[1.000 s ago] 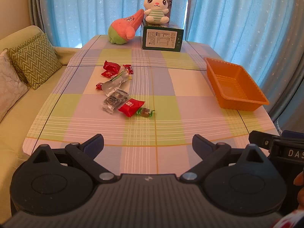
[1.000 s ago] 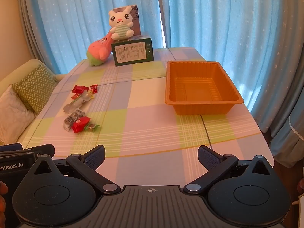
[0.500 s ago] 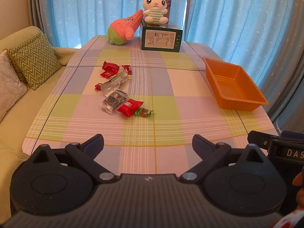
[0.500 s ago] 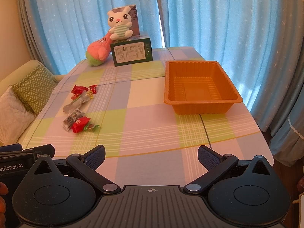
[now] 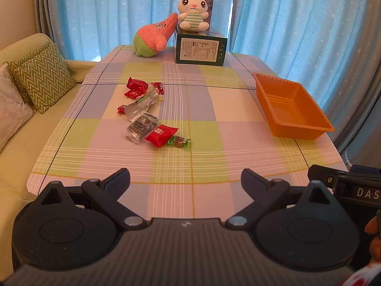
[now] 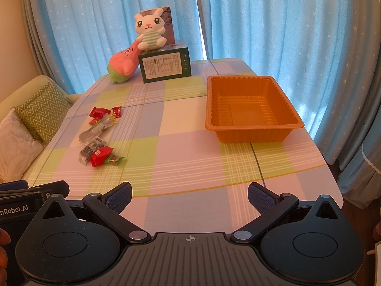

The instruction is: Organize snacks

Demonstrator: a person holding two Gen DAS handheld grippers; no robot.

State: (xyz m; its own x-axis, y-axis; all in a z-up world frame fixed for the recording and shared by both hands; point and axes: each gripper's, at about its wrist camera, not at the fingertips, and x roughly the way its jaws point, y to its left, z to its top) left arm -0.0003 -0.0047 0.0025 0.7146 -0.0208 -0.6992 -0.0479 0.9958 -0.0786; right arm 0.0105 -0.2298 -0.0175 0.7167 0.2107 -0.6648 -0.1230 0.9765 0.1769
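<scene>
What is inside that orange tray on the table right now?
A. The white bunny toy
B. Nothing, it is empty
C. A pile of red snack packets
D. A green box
B: the orange tray shows only its bare ribbed floor, while the snack packets lie apart on the tablecloth.

You face pale blue star-dotted curtains (image 5: 285, 23) glowing with daylight behind the checked-cloth desk (image 5: 214, 162), with a cream sofa (image 5: 14, 143) carrying a green zigzag cushion (image 5: 42, 81) along your left.
</scene>
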